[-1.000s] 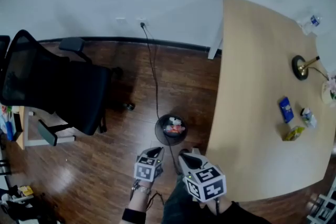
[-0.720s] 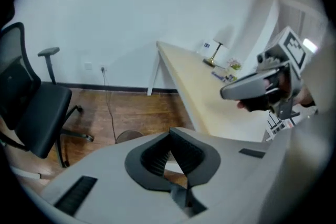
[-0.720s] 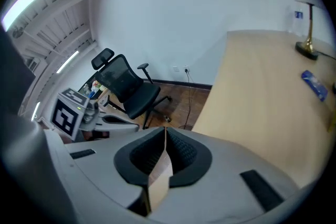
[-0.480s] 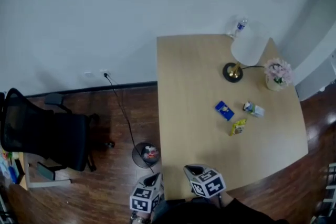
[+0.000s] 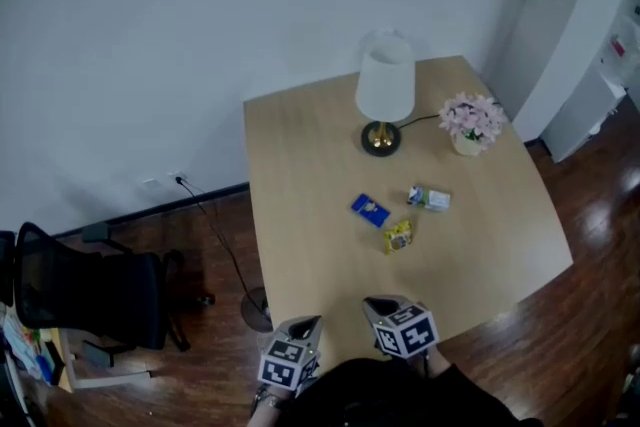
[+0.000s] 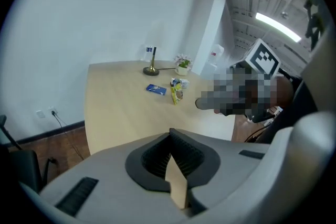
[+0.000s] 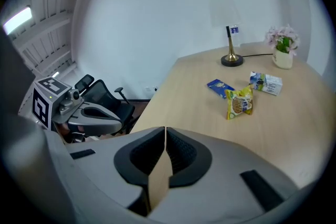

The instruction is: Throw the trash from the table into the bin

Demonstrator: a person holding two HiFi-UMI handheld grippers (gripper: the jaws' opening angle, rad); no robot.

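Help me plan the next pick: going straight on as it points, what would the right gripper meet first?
Probably bare table, near its edge, short of the yellow snack packet; the right gripper is shut and empty. Depth is uncertain.

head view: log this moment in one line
left gripper: shut, empty | right gripper: shut, empty | blue packet, yellow packet, small carton: on table, untouched | bin: partly hidden by table edge
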